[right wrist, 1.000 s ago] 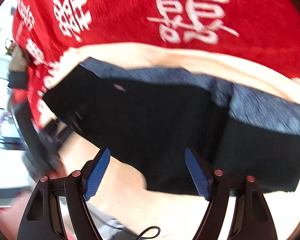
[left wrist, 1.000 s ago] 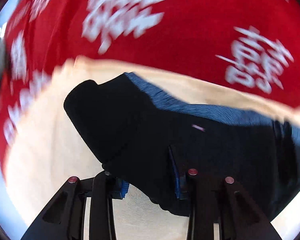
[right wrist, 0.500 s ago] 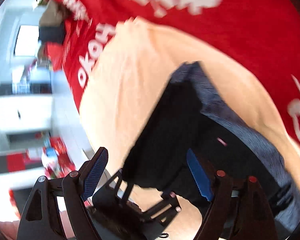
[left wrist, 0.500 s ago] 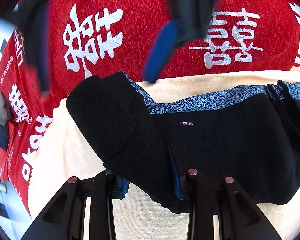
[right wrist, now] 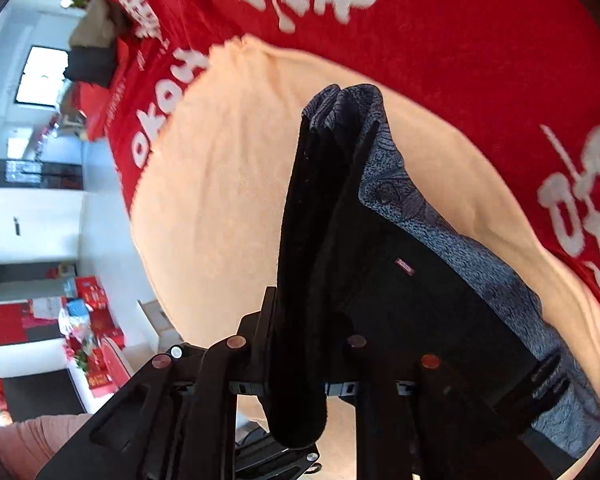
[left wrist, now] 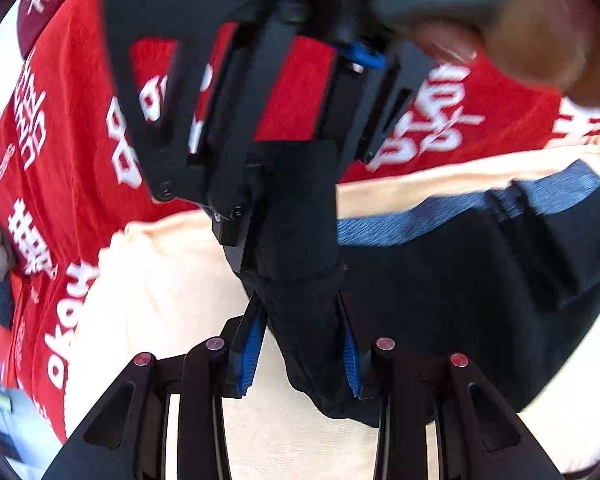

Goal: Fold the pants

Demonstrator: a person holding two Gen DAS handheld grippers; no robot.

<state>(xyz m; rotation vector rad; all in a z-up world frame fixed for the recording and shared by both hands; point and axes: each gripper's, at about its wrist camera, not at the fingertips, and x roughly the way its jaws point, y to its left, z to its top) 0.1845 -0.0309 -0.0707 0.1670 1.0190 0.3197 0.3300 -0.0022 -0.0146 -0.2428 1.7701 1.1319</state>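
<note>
The black pants (left wrist: 460,292) with a grey-blue patterned waistband (left wrist: 432,220) lie on a cream cloth (left wrist: 172,280). My left gripper (left wrist: 300,356) is shut on a bunched fold of the pants' left end. My right gripper (right wrist: 312,344) is shut on the same raised end of the pants (right wrist: 312,240), gripping it from the opposite side. In the left wrist view the right gripper's body (left wrist: 260,120) looms just above the left one. The waistband (right wrist: 440,240) runs down the right of the right wrist view, with a small label (right wrist: 405,267).
A red cloth with white characters (left wrist: 80,160) covers the table under the cream cloth (right wrist: 228,200). The person's hand (left wrist: 540,28) shows at the top right of the left wrist view. Room furniture (right wrist: 40,240) lies beyond the table's left edge.
My right gripper swung over to the pants' left end and closed on the fabric right above the left gripper. The left gripper kept its hold; the gripped end now stands raised and bunched.
</note>
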